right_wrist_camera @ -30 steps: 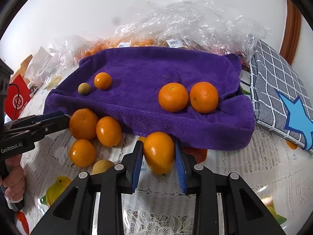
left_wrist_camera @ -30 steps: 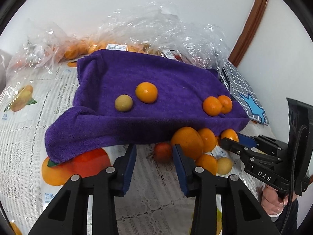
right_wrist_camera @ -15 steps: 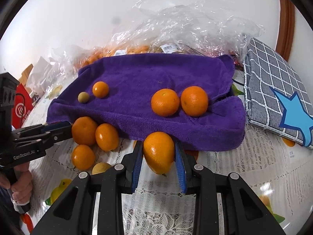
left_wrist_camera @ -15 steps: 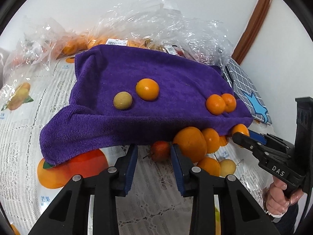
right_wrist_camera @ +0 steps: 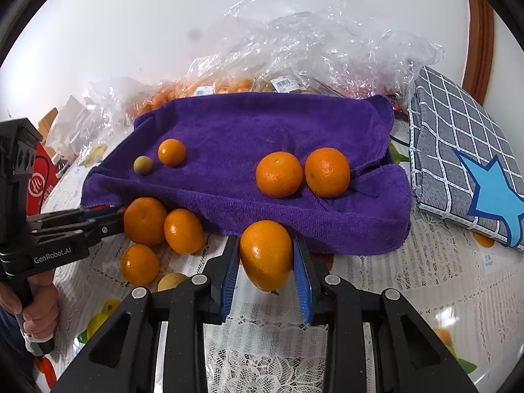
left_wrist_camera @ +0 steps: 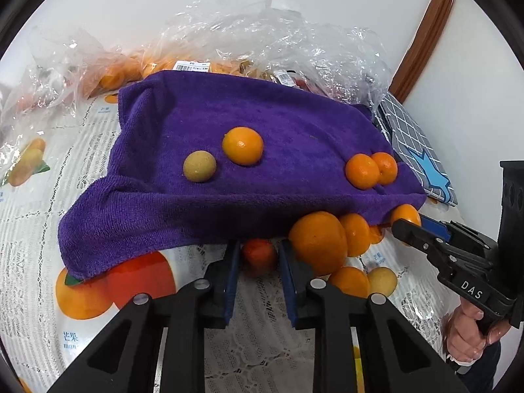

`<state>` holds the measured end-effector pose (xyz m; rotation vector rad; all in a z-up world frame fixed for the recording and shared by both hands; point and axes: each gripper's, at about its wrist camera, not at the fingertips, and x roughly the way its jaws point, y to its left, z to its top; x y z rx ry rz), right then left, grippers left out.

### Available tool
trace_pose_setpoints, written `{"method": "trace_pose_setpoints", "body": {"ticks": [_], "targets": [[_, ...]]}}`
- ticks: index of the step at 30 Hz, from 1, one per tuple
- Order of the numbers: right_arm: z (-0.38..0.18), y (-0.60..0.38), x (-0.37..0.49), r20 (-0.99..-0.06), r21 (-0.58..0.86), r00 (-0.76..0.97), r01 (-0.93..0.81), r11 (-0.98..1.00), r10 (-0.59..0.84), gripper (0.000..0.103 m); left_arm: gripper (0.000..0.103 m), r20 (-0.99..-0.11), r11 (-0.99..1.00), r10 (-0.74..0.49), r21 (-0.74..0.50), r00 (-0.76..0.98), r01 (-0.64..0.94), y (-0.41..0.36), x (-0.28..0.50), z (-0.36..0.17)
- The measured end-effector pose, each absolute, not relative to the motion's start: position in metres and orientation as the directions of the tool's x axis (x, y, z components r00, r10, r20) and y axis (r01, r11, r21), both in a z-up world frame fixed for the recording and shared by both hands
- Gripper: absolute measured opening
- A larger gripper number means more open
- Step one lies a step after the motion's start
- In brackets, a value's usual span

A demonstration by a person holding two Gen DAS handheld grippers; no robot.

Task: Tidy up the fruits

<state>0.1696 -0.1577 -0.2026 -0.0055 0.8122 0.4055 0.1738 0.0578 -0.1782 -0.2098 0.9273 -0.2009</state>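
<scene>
A purple towel lies on the table and carries an orange, a small greenish-yellow fruit and two more oranges. My left gripper has its jaws around a small red fruit at the towel's front edge. My right gripper is shut on a large orange and holds it just in front of the towel. Several loose oranges and a small yellow fruit lie on the table between the two grippers.
Clear plastic bags with more fruit are piled behind the towel against the white wall. A grey checked cloth with a blue star lies to the right. A lace tablecloth with fruit prints covers the table.
My left gripper has moved forward and its jaws have narrowed around the small red fruit. My right gripper has kept its hold on the large orange and drifted slightly back from the towel.
</scene>
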Motion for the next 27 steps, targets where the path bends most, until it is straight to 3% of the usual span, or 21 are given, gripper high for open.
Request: {"method": "trace_pose_setpoints", "body": {"ticks": [9, 27], "targets": [[-0.198, -0.161, 0.167, -0.683, 0.167, 0.63, -0.358, 0.919, 0.37, 0.032, 0.023, -0.755, 0.955, -0.271, -0.29, 0.597, 0.066, 0.063, 0.172, -0.176], [-0.179, -0.179, 0.158, -0.582, 0.241, 0.698, -0.343, 0.908, 0.417, 0.032, 0.023, -0.637, 0.943, -0.275, -0.326, 0.72, 0.072, 0.074, 0.159, -0.149]]}}
